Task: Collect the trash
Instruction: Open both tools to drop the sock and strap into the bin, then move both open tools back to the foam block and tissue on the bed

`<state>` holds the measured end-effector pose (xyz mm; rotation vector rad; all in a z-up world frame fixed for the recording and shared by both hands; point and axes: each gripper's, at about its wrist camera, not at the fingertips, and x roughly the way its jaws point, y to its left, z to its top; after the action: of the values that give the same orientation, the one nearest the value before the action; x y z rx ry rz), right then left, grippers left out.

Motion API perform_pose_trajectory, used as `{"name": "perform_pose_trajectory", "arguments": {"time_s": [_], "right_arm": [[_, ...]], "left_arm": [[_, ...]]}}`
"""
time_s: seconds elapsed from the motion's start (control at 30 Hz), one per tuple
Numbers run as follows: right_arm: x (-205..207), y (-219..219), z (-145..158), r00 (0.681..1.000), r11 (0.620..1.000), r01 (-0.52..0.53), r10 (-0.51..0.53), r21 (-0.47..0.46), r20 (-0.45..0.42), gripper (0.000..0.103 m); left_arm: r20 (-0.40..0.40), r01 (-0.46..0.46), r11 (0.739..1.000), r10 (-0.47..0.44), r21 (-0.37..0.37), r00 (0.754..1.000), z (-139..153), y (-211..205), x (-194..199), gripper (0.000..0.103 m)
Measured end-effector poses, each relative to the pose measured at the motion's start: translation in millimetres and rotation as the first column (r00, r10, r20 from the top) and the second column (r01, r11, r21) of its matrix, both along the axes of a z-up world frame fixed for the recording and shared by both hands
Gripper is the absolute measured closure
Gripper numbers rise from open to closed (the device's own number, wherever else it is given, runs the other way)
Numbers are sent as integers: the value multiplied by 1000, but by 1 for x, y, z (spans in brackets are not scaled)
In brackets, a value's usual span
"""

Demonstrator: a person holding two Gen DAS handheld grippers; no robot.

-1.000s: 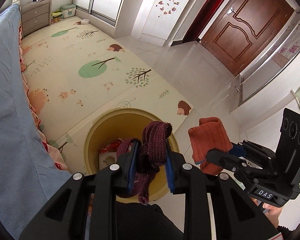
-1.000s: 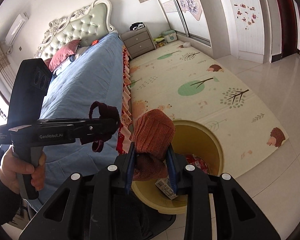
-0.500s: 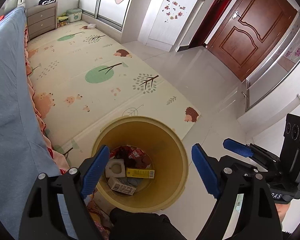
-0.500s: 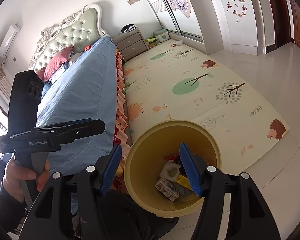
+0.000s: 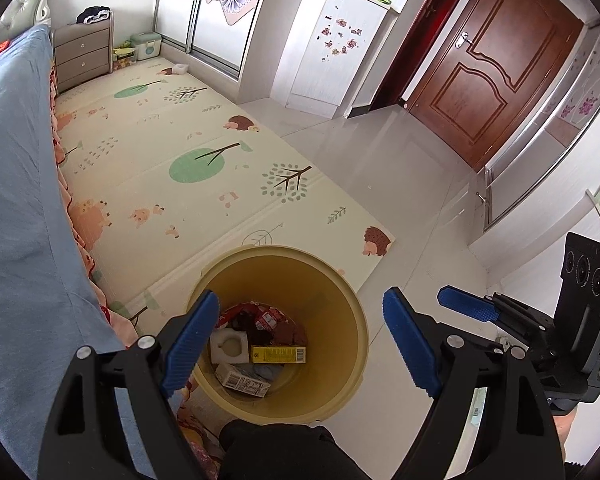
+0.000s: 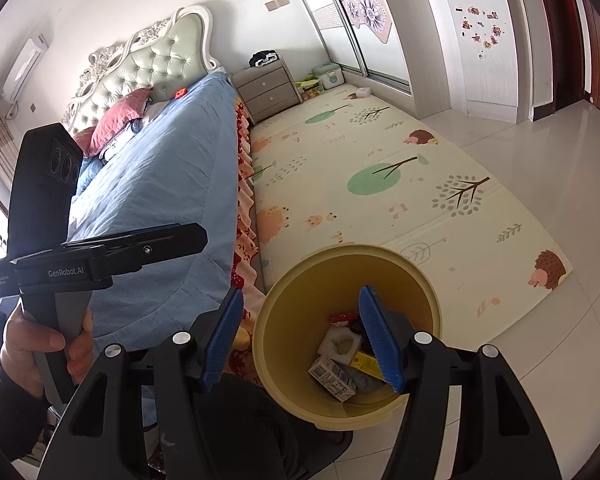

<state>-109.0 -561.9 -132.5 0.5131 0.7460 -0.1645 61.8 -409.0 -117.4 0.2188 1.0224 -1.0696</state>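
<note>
Left wrist view: yellow bin on the tile floor, at the near corner of the play mat, just beside the bed. Inside, at the bottom: white foam piece, yellow box lying flat, white carton with barcode, red wrappers, dark cloth scraps among them. Left gripper above the bin mouth, jaws wide apart after just opening, nothing between the blue pads. Right gripper visible at right edge of same view, off the bin's right side, over the tile floor.

Right wrist view: right gripper over the near rim of the yellow bin, jaws partly apart after just opening, empty. Same litter seen below: foam piece, carton, yellow box. Left gripper held by a hand at left, in front of the bed with its blue cover. Nightstand beyond the mat; brown door across the floor.
</note>
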Motion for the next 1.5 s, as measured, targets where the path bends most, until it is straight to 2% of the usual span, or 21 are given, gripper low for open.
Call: {"name": "perform_pose_trajectory", "arguments": {"time_s": [0.23, 0.47, 0.57, 0.67, 0.9, 1.07, 1.3, 1.5], "right_arm": [[9, 20, 16, 998, 999, -38, 39, -18, 44, 40], [43, 68, 39, 982, 984, -167, 171, -58, 78, 40], [64, 95, 51, 966, 969, -234, 240, -77, 94, 40], [87, 126, 62, 942, 948, -305, 315, -94, 114, 40], [143, 210, 82, 868, 876, -464, 479, -131, 130, 39], [176, 264, 92, 808, 817, -553, 574, -164, 133, 39], [226, 319, 97, 759, 765, -617, 640, -182, 118, 39], [267, 345, 89, 741, 745, -644, 664, -172, 98, 39]], "left_arm": [[70, -58, 997, 61, -51, 996, 26, 36, 5, 19], [154, -175, 980, 187, -93, 970, 57, 112, 25, 19], [206, -245, 964, 261, -100, 943, 71, 155, 36, 18], [259, -325, 940, 341, -101, 904, 84, 202, 47, 17], [304, -503, 854, 517, -129, 800, 102, 304, 77, 16], [328, -585, 801, 591, -129, 737, 104, 361, 93, 16], [336, -639, 759, 639, -126, 692, 98, 410, 121, 16], [327, -658, 744, 654, -115, 682, 85, 433, 150, 16]]}}
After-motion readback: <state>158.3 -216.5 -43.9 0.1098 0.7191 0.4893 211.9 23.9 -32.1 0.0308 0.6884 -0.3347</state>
